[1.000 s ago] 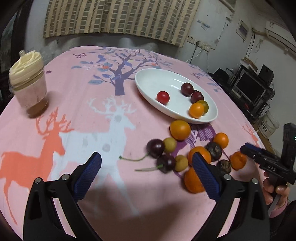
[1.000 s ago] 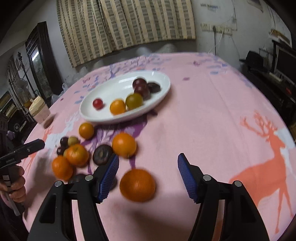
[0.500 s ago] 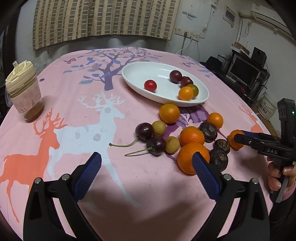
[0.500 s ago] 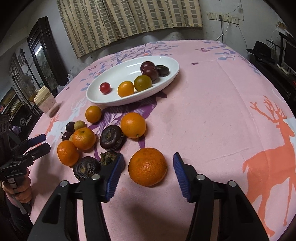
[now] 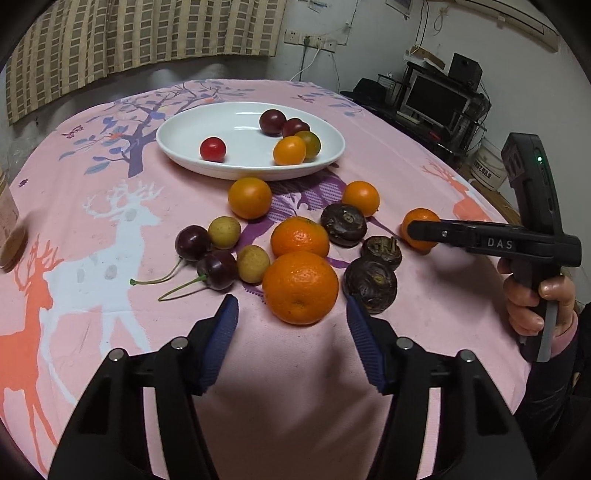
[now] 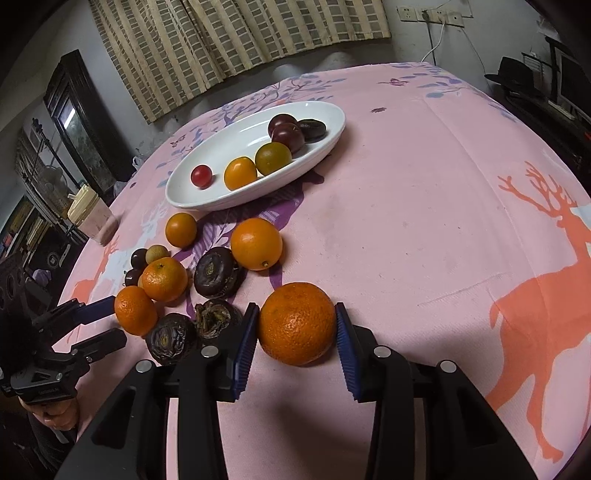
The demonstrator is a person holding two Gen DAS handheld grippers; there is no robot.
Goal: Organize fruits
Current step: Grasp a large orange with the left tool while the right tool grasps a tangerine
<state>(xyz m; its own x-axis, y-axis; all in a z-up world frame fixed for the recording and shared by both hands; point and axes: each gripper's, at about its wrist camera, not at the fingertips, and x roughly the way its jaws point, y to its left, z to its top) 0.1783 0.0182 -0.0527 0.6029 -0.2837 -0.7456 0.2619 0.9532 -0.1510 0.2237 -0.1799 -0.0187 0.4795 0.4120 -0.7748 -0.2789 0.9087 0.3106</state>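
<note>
Your right gripper (image 6: 295,332) was closing on the near orange (image 6: 296,323), pads touching it. Your left gripper (image 5: 291,314) was closing, nothing gripped, just short of another orange (image 5: 300,287). Plate (image 6: 207,199) lay far.

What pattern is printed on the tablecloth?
The tablecloth is pink, printed with orange and white deer and a purple tree; the left wrist view shows it best.

A checked beige curtain (image 5: 147,33) hung on the white wall (image 5: 369,40) behind the table. Wall sockets (image 5: 310,38) sat beside it, a dark monitor (image 5: 436,98) on a black stand at the right.
</note>
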